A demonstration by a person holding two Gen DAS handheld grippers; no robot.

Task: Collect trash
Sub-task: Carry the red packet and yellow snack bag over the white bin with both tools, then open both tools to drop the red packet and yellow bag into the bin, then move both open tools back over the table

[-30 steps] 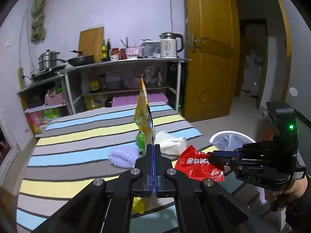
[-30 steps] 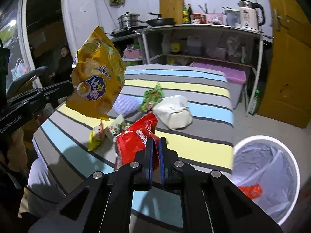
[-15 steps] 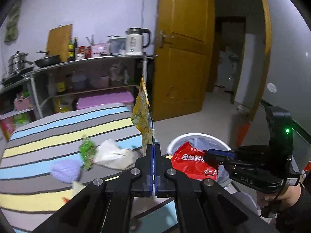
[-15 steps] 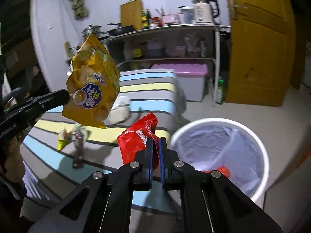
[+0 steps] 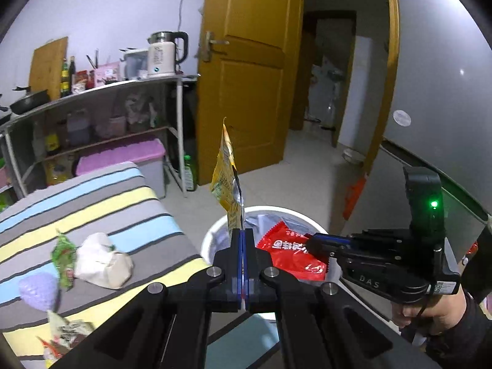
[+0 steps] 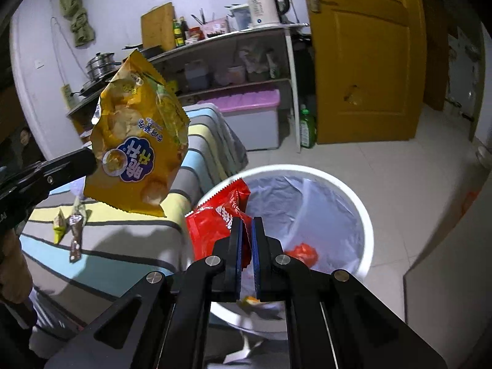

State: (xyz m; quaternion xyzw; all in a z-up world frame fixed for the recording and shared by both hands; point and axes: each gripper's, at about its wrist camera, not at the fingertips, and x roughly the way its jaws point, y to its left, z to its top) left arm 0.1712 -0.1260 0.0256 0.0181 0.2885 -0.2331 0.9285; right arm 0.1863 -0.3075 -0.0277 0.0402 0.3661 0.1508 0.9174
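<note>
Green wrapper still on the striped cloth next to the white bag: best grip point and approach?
Grip the green wrapper at its upper pointed end, coming from above with the claw set across its width. It lies flat and narrow, and its right edge sits against the white bag; the purple object crowds its lower end. The upper tip looks freest, though blur limits certainty.

A white electric kettle (image 5: 164, 53) stands at the end of a metal shelf rack (image 5: 176, 129), beside sauce bottles (image 5: 67, 77) and a wooden cutting board (image 6: 157, 27). A purple-lidded storage bin (image 6: 249, 120) sits beneath the rack, a green bottle (image 6: 307, 129) just beside it on the floor. An orange wooden door (image 6: 366, 58) stands open.
</note>
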